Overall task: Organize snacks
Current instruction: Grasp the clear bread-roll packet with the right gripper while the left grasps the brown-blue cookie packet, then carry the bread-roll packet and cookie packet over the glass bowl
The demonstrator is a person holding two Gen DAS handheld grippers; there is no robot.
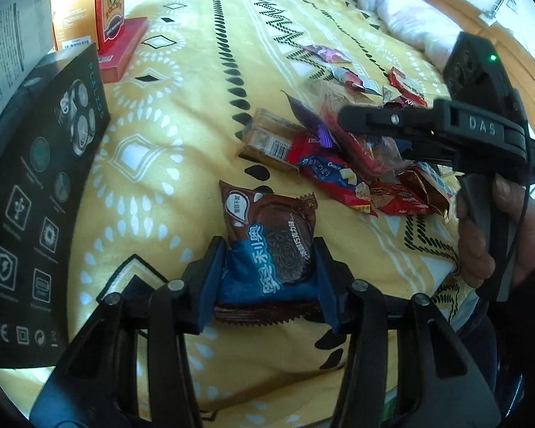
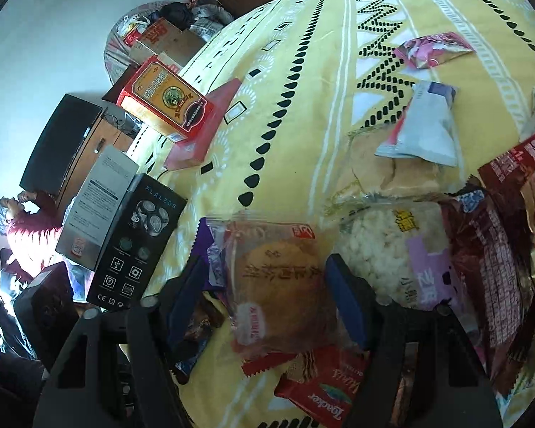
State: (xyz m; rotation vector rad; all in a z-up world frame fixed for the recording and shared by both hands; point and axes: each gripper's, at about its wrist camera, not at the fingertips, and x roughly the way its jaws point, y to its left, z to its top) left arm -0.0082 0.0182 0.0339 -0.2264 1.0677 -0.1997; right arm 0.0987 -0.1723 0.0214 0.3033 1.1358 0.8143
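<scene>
The left tool (image 1: 269, 281) pinches a brown-and-blue cookie packet (image 1: 271, 246) above the yellow patterned bedspread (image 1: 196, 71).

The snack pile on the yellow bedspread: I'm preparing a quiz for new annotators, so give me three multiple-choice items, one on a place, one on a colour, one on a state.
1. Where does the black shaver box stand relative to the brown-and-blue cookie packet in the left wrist view?
A. to its left
B. to its right
C. on top of it

2. What colour is the flat box under the upright orange carton?
A. green
B. red
C. white

3. What is the left gripper doing?
A. standing open over bare cloth
B. gripping the cookie packet
C. gripping the shaver box

Answers:
1 A: the box fills the left edge, the packet sits at centre.
2 B: a red slab shows beneath the carton.
3 B: both blue fingers press the packet's sides.
</scene>
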